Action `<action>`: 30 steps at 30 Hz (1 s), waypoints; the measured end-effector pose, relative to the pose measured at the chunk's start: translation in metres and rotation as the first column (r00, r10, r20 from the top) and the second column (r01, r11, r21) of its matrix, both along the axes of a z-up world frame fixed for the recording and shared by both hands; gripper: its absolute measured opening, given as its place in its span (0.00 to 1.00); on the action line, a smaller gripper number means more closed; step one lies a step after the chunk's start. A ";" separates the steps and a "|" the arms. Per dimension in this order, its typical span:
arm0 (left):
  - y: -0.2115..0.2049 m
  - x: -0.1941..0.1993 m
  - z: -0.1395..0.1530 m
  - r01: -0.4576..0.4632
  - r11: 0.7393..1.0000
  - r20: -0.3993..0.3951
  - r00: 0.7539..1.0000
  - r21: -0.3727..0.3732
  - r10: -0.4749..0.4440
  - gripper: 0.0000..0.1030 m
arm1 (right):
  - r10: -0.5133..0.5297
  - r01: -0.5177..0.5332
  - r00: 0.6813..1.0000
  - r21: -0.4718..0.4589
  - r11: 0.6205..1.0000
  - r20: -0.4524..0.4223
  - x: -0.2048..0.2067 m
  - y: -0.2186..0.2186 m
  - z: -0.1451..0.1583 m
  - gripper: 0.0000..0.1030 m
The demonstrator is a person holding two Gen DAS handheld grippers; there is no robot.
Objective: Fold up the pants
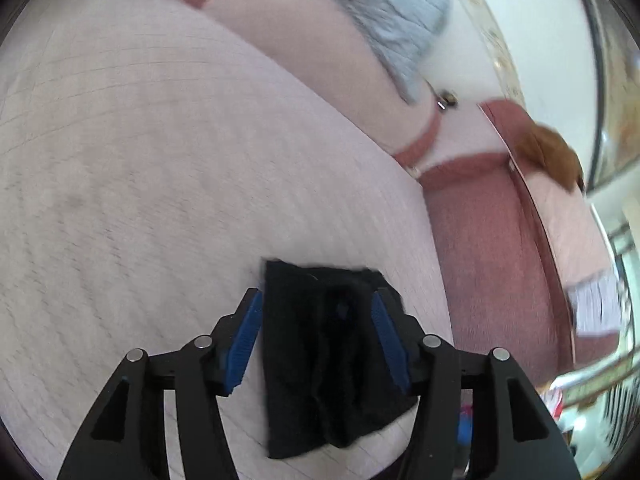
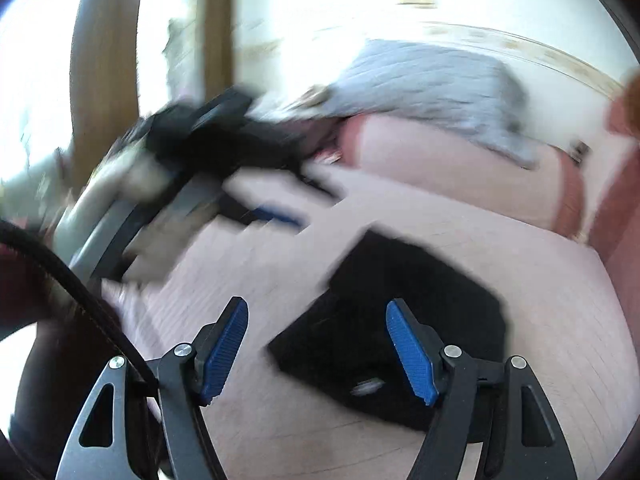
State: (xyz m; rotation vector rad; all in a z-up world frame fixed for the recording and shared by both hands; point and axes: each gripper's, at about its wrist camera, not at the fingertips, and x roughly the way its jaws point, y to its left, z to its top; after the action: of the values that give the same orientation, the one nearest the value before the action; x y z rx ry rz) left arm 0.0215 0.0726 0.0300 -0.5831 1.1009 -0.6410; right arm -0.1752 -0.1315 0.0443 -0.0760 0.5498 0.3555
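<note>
Where pale pink bedspread lies, grey pillow

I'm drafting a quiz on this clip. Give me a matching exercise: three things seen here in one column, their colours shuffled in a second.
Things:
1. folded pants lying on the bed
2. ribbed pads on the gripper fingers
3. quilted blanket at the far end of the bed

Colours:
A. blue
B. grey
C. black

Pairs: 1-C, 2-A, 3-B
</note>
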 end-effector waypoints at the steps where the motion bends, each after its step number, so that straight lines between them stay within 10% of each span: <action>1: -0.008 -0.005 0.001 0.024 1.000 0.007 1.000 0.002 -0.024 0.60 | -0.057 0.057 0.998 0.027 0.998 0.006 0.003 -0.014 0.004 0.74; 5: -0.056 -0.020 -0.015 0.104 0.990 -0.005 0.995 0.091 -0.104 0.69 | -0.283 0.289 0.957 0.110 0.951 -0.066 0.029 -0.085 0.001 0.74; 8: -0.082 -0.027 -0.033 0.146 0.965 -0.032 0.989 0.216 -0.142 0.17 | -0.375 0.390 0.918 0.123 0.912 -0.130 0.038 -0.115 -0.010 0.74; 17: -0.045 -0.036 -0.020 0.038 0.969 0.002 0.999 0.245 -0.040 0.17 | -0.417 0.474 0.874 0.243 0.847 -0.251 0.057 -0.153 -0.020 0.74; 25: -0.029 -0.030 -0.044 0.034 0.979 -0.112 0.994 0.202 -0.011 0.36 | -0.376 0.457 0.876 0.267 0.849 -0.303 0.057 -0.150 -0.034 0.74; 30: -0.015 -0.050 0.008 -0.049 0.979 0.046 0.998 0.197 0.041 0.37 | -0.337 0.425 0.893 0.311 0.850 -0.299 0.057 -0.149 -0.035 0.74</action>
State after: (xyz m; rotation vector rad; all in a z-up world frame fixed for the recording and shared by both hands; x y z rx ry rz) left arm -0.0287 0.0577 0.0384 -0.4202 1.0946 -0.4953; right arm -0.1180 -0.2803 0.0088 0.4454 0.7076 0.0680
